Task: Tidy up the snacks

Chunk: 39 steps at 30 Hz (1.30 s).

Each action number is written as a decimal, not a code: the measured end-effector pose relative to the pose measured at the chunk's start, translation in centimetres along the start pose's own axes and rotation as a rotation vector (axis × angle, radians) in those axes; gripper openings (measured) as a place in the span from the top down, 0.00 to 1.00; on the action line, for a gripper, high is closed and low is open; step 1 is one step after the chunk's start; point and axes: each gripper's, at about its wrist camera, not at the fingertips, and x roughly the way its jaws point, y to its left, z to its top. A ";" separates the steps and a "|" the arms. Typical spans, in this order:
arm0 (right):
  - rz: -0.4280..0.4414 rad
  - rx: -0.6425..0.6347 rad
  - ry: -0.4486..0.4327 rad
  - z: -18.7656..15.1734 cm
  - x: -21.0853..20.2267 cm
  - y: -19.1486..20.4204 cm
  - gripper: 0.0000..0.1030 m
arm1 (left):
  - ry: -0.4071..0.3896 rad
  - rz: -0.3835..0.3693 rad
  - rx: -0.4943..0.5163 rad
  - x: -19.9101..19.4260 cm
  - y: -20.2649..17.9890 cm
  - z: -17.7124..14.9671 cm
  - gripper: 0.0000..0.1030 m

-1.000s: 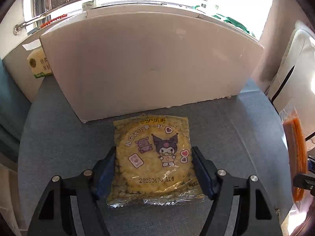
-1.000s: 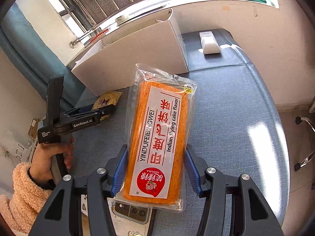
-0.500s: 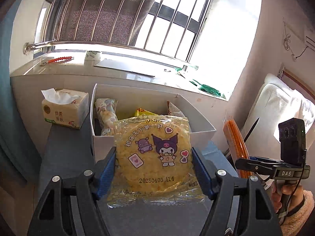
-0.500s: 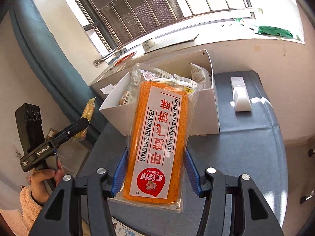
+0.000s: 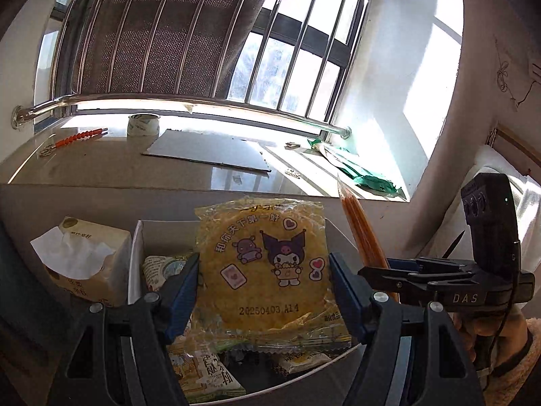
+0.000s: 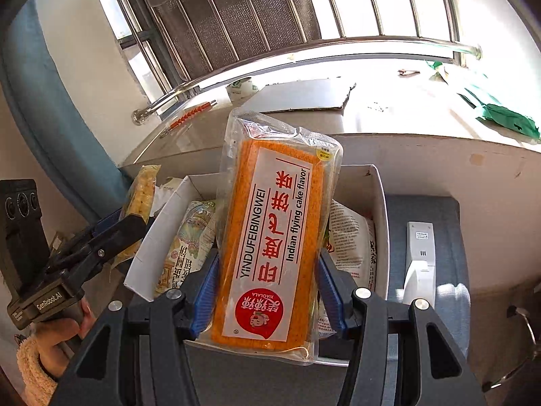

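2 grippers, each carrying 1 snack, hang over the open white box (image 6: 378,203) that stands on the grey table (image 6: 449,237) below the window sill. The left gripper (image 5: 262,291) pinches the yellow cracker pack (image 5: 262,264) by its side edges, flat face to the camera, with the box opening below and behind it. The right gripper (image 6: 267,291) pinches the orange cake pack (image 6: 274,237) across its lower half; the long pack stands nearly upright, its top toward 12 o'clock, over the middle of the box. Seen from the left wrist, the right gripper (image 5: 385,270) sits at 3 o'clock with the cake pack edge-on. Seen from the right wrist, the left gripper (image 6: 135,223) sits at 9 o'clock at the box's left wall.

The step in hand appears to be lowering both packs into the box, which already holds several bagged snacks (image 6: 189,243). To do it well:
- Lower 1 pack at a time, so the 2 tools do not meet over the narrow opening.
- Tip the cake pack toward 12 o'clock and lay it along the box's length; upright, it would likely stand above the rim.
- Bring the cracker pack down flat into the left part, clear of the wall.
- Part the jaws only once each pack rests on the bags beneath; film wrappers tend to slide.

A tissue box (image 5: 81,264) stands just beside the box at 9 o'clock; a white remote (image 6: 419,257) lies at 3 o'clock.
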 end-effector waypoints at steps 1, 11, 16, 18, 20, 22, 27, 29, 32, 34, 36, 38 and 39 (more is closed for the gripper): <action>-0.004 0.011 0.003 0.2 0.4 -0.2 0.41 | 0.009 0.018 0.006 0.4 -0.1 0.1 0.25; -0.048 0.027 -0.013 -0.8 0.1 -1.4 0.00 | 0.069 0.086 -0.029 0.2 1.5 -1.1 0.00; -0.097 -0.037 -0.057 -1.4 -1.6 -0.1 0.00 | 0.008 0.155 0.007 -2.9 0.5 -0.9 0.00; -0.146 -0.078 -0.085 -1.8 -2.6 0.8 0.00 | -0.013 0.183 0.020 -4.5 0.0 -0.9 0.00; -0.210 -0.135 -0.145 -2.6 -4.1 2.0 0.00 | -0.084 0.202 0.018 -6.8 -0.6 -1.4 0.00; -0.223 -0.176 -0.200 -3.5 -5.7 3.0 0.00 | -0.138 0.190 0.015 -8.8 -1.0 -1.9 0.00; -0.260 -0.202 -0.280 -6.3 -9.3 5.3 0.00 | -0.152 0.206 0.002 -12.7 -2.4 -3.6 0.00; -0.232 -0.201 -0.271 -7.4 -10.2 6.0 0.00 | -0.115 0.204 0.012 -13.6 -3.1 -4.5 0.00; -0.171 -0.195 -0.259 -9.5 -11.6 7.1 0.00 | -0.081 0.223 0.047 -14.8 -4.6 -6.5 0.00; -0.169 -0.192 -0.250 -10.9 -12.3 7.7 0.00 | -0.062 0.230 0.055 -15.8 -5.6 -7.9 0.00; -0.162 -0.187 -0.236 -12.5 -12.9 8.1 0.00 | -0.052 0.222 0.048 -16.9 -6.3 -9.4 0.00; -0.143 -0.165 -0.230 -14.2 -13.6 8.3 0.00 | -0.037 0.236 0.052 -17.9 -7.0 -10.9 0.00; -0.136 -0.156 -0.226 -15.0 -14.0 8.4 0.00 | -0.025 0.246 0.055 -18.3 -7.4 -11.6 0.00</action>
